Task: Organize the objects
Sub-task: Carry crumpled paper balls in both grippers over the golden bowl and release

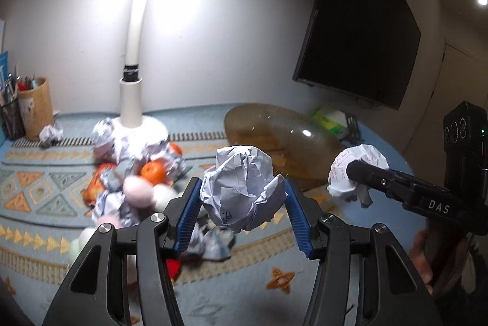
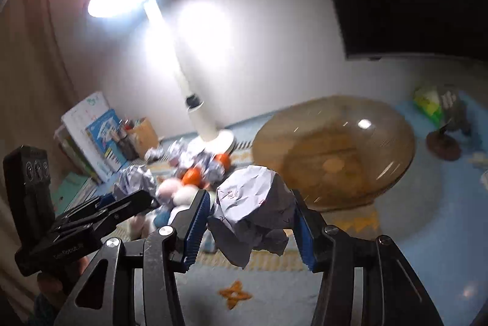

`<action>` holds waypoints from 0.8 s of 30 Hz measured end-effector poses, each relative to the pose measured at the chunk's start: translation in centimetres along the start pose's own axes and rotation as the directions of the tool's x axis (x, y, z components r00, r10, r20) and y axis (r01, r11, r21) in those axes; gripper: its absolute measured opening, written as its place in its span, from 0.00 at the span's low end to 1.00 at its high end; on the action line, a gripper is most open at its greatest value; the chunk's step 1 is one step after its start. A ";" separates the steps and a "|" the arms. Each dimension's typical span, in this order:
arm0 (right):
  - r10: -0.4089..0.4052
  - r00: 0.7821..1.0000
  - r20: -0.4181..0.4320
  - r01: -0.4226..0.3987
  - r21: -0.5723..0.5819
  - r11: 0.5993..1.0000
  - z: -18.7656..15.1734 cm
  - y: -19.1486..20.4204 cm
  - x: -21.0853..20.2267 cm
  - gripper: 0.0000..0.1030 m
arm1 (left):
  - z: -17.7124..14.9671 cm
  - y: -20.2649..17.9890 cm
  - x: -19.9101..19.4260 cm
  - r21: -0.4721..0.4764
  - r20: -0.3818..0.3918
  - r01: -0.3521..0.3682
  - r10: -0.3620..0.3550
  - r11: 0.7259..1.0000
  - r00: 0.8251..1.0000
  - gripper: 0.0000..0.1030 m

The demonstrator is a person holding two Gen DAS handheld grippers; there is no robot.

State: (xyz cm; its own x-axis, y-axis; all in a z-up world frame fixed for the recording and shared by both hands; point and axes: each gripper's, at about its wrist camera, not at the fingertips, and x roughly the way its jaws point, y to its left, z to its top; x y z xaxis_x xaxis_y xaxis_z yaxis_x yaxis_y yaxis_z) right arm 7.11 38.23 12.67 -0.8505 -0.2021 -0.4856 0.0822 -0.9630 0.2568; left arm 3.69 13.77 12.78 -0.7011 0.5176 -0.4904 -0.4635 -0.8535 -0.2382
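Note:
My left gripper (image 1: 242,195) is shut on a crumpled white paper ball (image 1: 241,185) and holds it above the patterned cloth. My right gripper (image 2: 251,210) is shut on another crumpled paper ball (image 2: 253,204) with handwriting; it also shows at the right of the left wrist view (image 1: 357,173). A brown glass bowl (image 1: 283,137) (image 2: 335,152) stands just beyond both grippers. A pile of paper balls, oranges (image 1: 154,172) and pale eggs (image 1: 137,191) lies at the lamp's foot, left of the grippers.
A white desk lamp (image 1: 132,100) stands at the back. Pen holders (image 1: 33,109) stand at the far left, a black screen (image 1: 360,30) hangs at the right. A green packet (image 2: 428,103) and a small dark stand (image 2: 442,143) lie behind the bowl.

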 end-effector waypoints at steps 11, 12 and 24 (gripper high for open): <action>-0.121 0.986 -0.117 0.130 0.074 0.989 2.7 -6.7 7.5 0.57 | 3.9 -0.6 14.0 -0.208 -0.100 0.098 -0.120 0.973 0.988 0.74; -0.133 0.985 -0.113 0.142 0.073 0.987 2.7 -6.9 7.3 0.61 | 3.8 -0.1 14.4 -0.237 -0.101 0.107 -0.134 0.966 0.986 0.74; 0.093 0.986 -0.135 -0.088 0.040 0.995 -3.7 0.7 4.4 0.65 | -0.6 0.4 0.0 -0.156 0.077 0.047 -0.035 0.987 0.996 1.00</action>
State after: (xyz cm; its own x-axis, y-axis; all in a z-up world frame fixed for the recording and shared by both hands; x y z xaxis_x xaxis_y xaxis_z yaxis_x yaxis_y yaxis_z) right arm 5.35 35.95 7.64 -0.7610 -0.3132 -0.5681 0.1363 -0.9334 0.3320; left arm 3.80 13.39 12.15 -0.7243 0.5503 -0.4154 -0.4058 -0.8273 -0.3885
